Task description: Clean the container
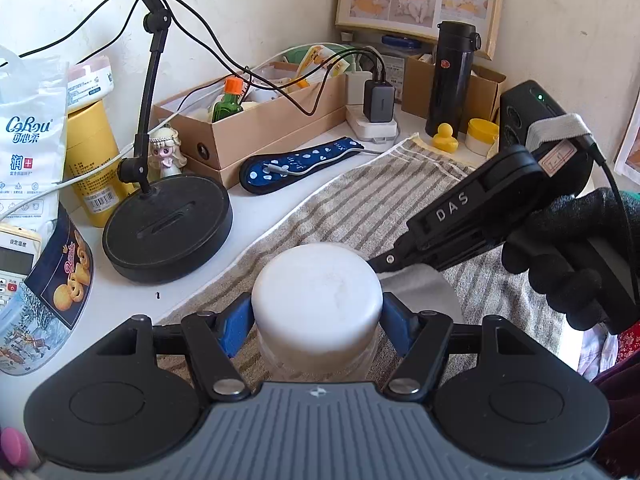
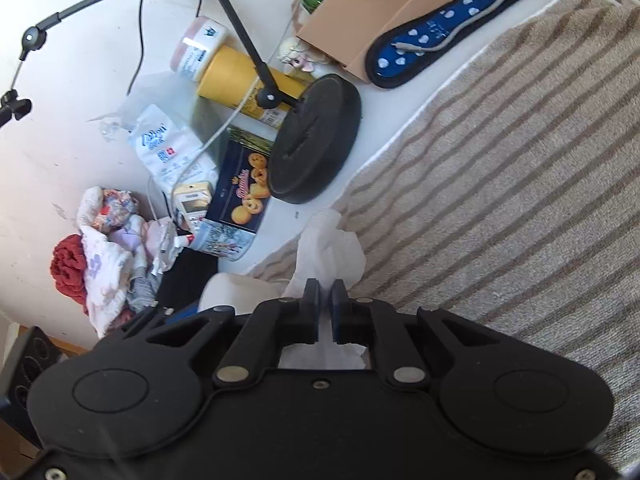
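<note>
In the left wrist view my left gripper (image 1: 316, 316) is shut on a clear container with a white lid (image 1: 316, 284), its blue pads pressing the lid's sides. It holds it over the striped towel (image 1: 360, 200). My right gripper (image 1: 380, 262) comes in from the right, held by a black-gloved hand (image 1: 572, 256), its tip just behind the lid with a white tissue (image 1: 420, 284). In the right wrist view my right gripper (image 2: 326, 300) is shut on the white tissue (image 2: 332, 252), and the container's white lid (image 2: 236, 288) shows to its left.
A black lamp stand base (image 1: 168, 228) stands left of the towel, with a cookie tin (image 1: 48, 292), yellow canister (image 1: 92, 160) and tissue pack beside it. A cardboard box (image 1: 256, 128), blue pouch (image 1: 296, 164), power strip, black flask (image 1: 452, 80), yellow duck (image 1: 445, 136) and small jar line the back.
</note>
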Motion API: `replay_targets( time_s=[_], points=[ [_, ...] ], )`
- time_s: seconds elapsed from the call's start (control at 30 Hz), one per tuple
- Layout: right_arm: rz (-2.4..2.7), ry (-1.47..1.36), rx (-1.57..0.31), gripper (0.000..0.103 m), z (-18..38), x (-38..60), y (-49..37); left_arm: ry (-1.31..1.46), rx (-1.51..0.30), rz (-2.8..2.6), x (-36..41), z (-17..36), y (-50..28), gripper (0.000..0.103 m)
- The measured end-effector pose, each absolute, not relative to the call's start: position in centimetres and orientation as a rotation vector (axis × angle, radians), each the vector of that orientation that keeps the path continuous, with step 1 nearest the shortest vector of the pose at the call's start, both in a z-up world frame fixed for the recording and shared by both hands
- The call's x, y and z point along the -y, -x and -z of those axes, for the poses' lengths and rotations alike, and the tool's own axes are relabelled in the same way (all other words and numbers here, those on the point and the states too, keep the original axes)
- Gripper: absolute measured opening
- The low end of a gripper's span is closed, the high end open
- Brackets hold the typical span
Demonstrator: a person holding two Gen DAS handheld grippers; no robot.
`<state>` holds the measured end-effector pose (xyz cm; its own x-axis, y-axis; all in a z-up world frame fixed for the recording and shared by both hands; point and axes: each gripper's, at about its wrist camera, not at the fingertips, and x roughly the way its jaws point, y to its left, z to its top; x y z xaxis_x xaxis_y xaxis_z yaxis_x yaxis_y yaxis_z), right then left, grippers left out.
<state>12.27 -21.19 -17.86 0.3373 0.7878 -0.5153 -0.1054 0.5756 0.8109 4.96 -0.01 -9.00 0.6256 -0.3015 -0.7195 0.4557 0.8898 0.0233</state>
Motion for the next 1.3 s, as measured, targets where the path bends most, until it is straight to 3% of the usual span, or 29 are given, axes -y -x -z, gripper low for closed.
replay_targets(
  time_s=[0.47, 0.73, 1.0, 1.13, 1.3],
  points=[
    [-0.619, -0.675, -1.158, 0.005, 20.2, 20.4, -12.1, -0.207, -0.797, 0.447, -0.1, 9.4, -5.1, 0.067],
    [-0.715, -0.803, -1.135, 0.005, 18.9, 21.6, -10.7, -0.344, -0.821, 0.599, -0.9, 8.8, -6.0, 0.067],
    [-0.694, -0.818, -1.118, 0.005, 18.6, 22.1, -10.3, -0.137, -0.924, 0.343, -0.2, 9.1, -6.3, 0.070],
    [-0.692, -0.822, -1.108, 0.005, 18.4, 22.3, -10.5, -0.020, -0.876, 0.281, -0.9, 9.2, -5.7, 0.068],
    [-0.701, -0.820, -1.100, 0.005, 18.1, 22.4, -10.6, -0.146, -0.785, 0.534, -1.6, 8.6, -5.9, 0.067]
  ],
)
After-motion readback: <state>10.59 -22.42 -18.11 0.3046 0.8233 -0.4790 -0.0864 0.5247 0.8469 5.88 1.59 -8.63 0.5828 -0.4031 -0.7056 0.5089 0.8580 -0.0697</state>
